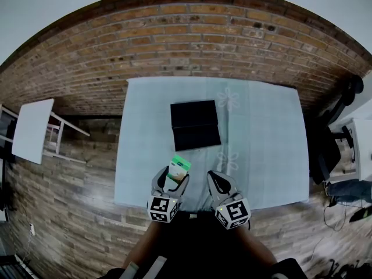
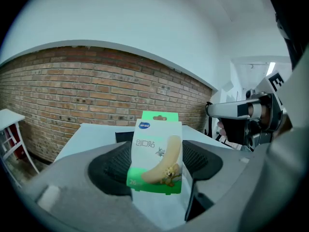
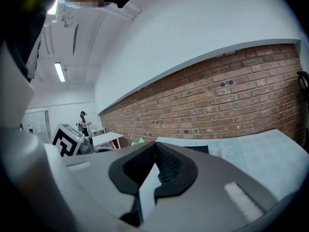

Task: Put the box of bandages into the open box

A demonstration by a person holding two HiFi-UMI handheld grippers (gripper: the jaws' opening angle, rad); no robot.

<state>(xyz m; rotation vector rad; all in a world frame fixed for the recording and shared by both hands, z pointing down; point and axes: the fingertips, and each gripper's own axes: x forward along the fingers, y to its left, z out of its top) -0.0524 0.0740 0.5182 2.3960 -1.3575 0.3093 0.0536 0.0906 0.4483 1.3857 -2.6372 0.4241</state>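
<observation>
The bandage box (image 1: 178, 168) is green and white with a cartoon bandage on its front. It stands upright between the jaws of my left gripper (image 1: 172, 180), which is shut on it above the near edge of the table. In the left gripper view the bandage box (image 2: 156, 152) fills the middle, and its lower part is hidden by the jaws. The open black box (image 1: 195, 125) lies flat at the table's centre, beyond both grippers. My right gripper (image 1: 218, 185) hovers beside the left one, shut and holding nothing. Its pads (image 3: 161, 164) meet, with the black box (image 3: 199, 150) just behind them.
A pale cloth with flower prints covers the table (image 1: 264, 144). A small white side table (image 1: 32, 129) stands at the left and a dark chair (image 1: 325, 150) at the right. A person (image 3: 83, 122) stands far off in the room.
</observation>
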